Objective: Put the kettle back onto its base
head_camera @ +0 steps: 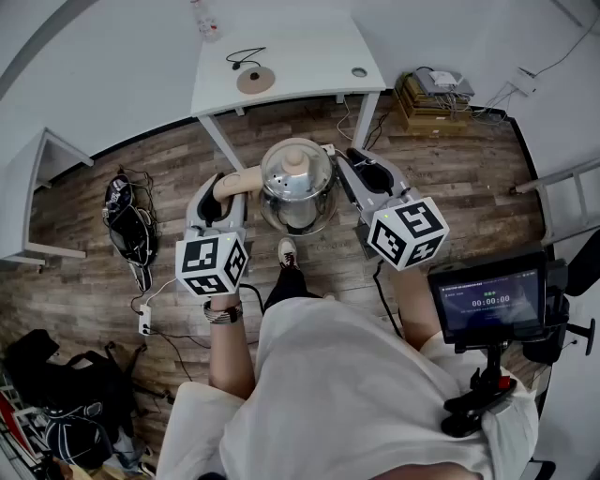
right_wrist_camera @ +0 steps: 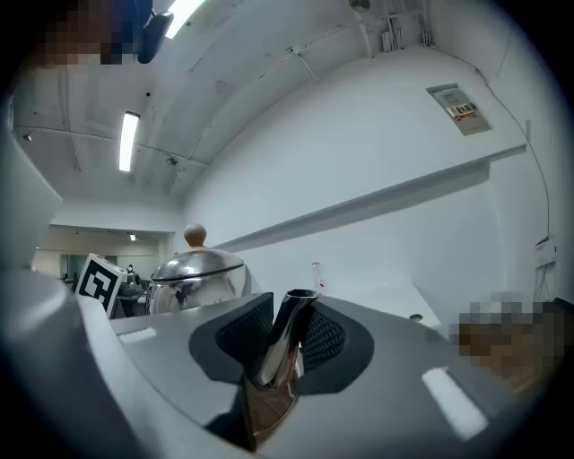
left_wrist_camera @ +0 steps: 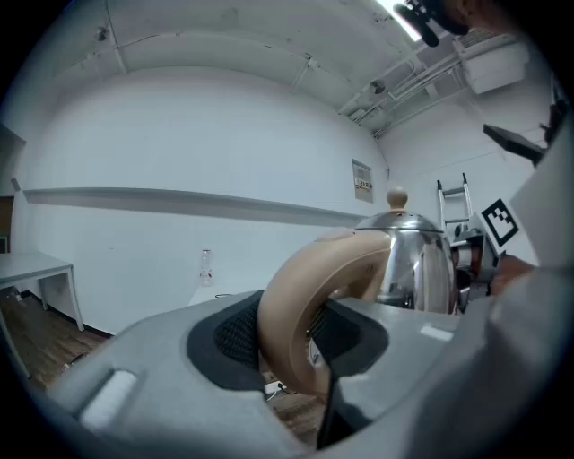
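Observation:
A shiny steel kettle (head_camera: pixel 296 183) with a beige knob on its lid hangs in the air over the wooden floor, carried between both grippers. My left gripper (head_camera: pixel 225 187) is shut on the kettle's curved beige handle (left_wrist_camera: pixel 296 305), which sits between its dark pads. My right gripper (head_camera: pixel 361 173) is shut on the metal spout (right_wrist_camera: pixel 285 336). The kettle body (left_wrist_camera: pixel 417 260) shows beyond the handle, and its lid (right_wrist_camera: pixel 197 264) shows left of the spout. The round tan base (head_camera: pixel 255 80) with its black cord lies on the white table (head_camera: pixel 309 52) ahead.
A clear bottle (head_camera: pixel 206 19) stands at the table's far edge. Dark bags (head_camera: pixel 127 225) and a power strip (head_camera: pixel 145 323) lie on the floor at the left. Stacked boxes (head_camera: pixel 431 98) and a ladder (head_camera: pixel 562 202) are at the right. A mounted screen (head_camera: pixel 492 302) sits by my right elbow.

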{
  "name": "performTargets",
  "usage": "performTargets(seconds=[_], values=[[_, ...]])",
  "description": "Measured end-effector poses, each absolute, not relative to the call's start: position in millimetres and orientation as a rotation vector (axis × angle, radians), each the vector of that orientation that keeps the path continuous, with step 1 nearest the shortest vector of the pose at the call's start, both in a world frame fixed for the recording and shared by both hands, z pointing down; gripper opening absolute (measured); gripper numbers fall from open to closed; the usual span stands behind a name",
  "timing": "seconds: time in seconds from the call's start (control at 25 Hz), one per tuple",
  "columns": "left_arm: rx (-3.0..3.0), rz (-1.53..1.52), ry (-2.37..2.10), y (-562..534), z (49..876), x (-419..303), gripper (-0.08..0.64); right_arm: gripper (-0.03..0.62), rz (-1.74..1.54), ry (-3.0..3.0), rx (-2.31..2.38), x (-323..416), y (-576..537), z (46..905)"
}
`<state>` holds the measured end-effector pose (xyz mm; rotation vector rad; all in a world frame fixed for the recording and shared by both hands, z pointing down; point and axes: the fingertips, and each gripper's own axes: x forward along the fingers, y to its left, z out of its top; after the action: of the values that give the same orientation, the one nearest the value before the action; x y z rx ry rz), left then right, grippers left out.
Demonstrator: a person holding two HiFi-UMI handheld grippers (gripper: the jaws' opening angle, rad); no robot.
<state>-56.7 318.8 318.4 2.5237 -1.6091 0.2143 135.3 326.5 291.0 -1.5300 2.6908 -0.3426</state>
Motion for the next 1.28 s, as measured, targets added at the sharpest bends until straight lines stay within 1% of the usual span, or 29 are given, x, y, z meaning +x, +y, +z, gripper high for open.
performTargets(seconds=[0.6,0.88,1.28], values=[[2.538,0.202,-1.576,306.0,313.9,-58.3,0.147,0.075,-0.331,2.662,-1.553,133.3,317.7,283.4],[2.518,0.219,-1.549,222.5,335.6,-69.6,0.147,0.071,-0.366,2.651,-1.576,121.9,232.8,302.3],[2.499,0.214,-1.551,144.6,331.1,-89.4,0.147,0.063,-0.374,2.651,-1.568,101.9,151.0,293.4]])
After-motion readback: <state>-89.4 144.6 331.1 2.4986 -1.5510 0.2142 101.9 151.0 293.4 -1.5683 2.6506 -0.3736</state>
